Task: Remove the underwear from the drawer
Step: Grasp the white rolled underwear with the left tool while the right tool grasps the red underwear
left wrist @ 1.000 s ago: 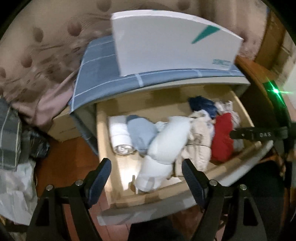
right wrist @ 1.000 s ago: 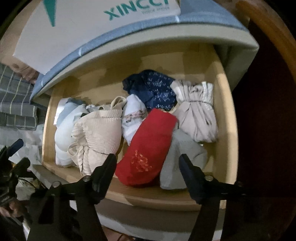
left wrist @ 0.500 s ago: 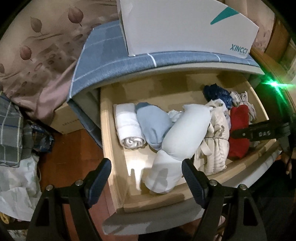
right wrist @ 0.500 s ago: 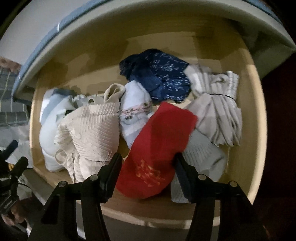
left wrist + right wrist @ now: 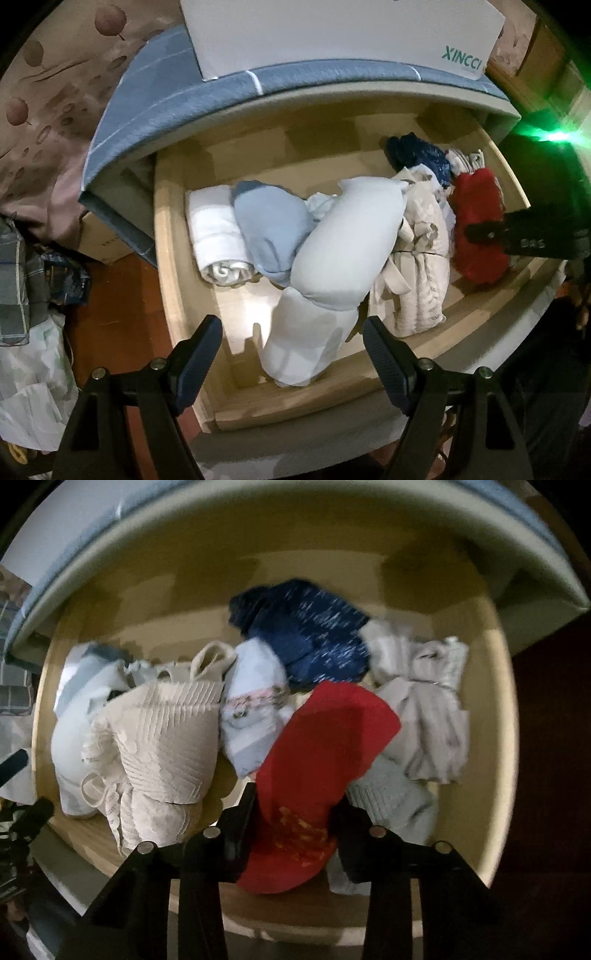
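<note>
Now at the grasp step. Right gripper (image 5: 295,812) jaws are closing on the red roll (image 5: 325,746), pads pinching its near end; it lies at 5 o'clock in the drawer (image 5: 498,738), against the front wall. Next: firm the pinch, lift straight up. Left gripper (image 5: 291,343) spread wide, empty, above the white roll (image 5: 306,339).

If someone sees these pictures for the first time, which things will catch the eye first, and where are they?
The red underwear stands out, lying at the front right of the open wooden drawer, with the right gripper closing around its near end. To its left lies a cream ribbed piece; behind it, a dark blue patterned one.
</note>
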Demonstrator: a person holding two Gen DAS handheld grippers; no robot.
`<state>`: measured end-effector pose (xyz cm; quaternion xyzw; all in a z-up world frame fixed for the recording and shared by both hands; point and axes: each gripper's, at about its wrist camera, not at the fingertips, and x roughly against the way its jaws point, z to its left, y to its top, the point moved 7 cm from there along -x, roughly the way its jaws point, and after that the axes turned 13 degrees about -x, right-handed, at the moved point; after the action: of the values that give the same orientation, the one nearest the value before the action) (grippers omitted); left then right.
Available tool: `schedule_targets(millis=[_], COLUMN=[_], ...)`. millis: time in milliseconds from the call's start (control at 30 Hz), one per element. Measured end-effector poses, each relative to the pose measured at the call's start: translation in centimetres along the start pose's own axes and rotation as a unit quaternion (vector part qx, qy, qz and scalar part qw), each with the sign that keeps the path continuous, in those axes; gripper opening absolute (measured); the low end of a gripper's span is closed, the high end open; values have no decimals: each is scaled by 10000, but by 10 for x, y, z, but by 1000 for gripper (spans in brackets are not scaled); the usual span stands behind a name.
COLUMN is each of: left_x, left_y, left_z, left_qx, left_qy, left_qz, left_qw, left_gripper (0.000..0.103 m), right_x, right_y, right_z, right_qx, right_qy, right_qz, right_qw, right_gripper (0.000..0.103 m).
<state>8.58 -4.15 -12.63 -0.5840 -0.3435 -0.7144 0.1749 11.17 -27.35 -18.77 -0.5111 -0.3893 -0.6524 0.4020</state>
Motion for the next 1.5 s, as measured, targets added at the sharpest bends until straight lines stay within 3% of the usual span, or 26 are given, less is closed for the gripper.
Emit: schedule_targets(millis=[133, 267, 467, 767, 900, 967, 1167, 1433, 1500], left_x=[-8, -20, -37, -60, -63, -62, -55, -36, -34], left_y=[1, 3, 8, 10, 12, 13, 13, 16, 17], left_z=[-2, -6, -5, -9, -11, -15, -18, -17, -20], left_qx=[-25, -55, 166, 496, 465, 383, 466, 576, 581], left_qy=[-113, -200, -432, -745, -546, -535, -663, -780, -814], left_qz=[164, 397, 668, 1012, 1016, 992, 981, 618, 662], left_qw=[9998, 9990, 9967, 9908, 9922, 9929, 9919, 9934, 9928], left_gripper=[80, 80, 81, 81, 80, 65, 53, 35, 35], right_x=[17, 30, 29, 34, 26, 27, 26, 28, 28], right_y=[-1, -6, -5, -10, -7, -8, -7, -8, -9], right_z=[-12, -22, -32, -35, -23, -24, -22, -23, -23], right_qx=[37, -25, -169, -130, -144, -126, -162, -203, -201], right_qy=[-45, 179, 431, 465, 477, 469, 524, 574, 570], right_qz=[-226, -323, -253, -237, -230, -227, -209, -200, -202], right_qw=[9997, 9993, 9986, 9986, 9985, 9986, 9983, 9979, 9980], right_gripper=[34, 34, 34, 34, 35, 35, 35, 35, 35])
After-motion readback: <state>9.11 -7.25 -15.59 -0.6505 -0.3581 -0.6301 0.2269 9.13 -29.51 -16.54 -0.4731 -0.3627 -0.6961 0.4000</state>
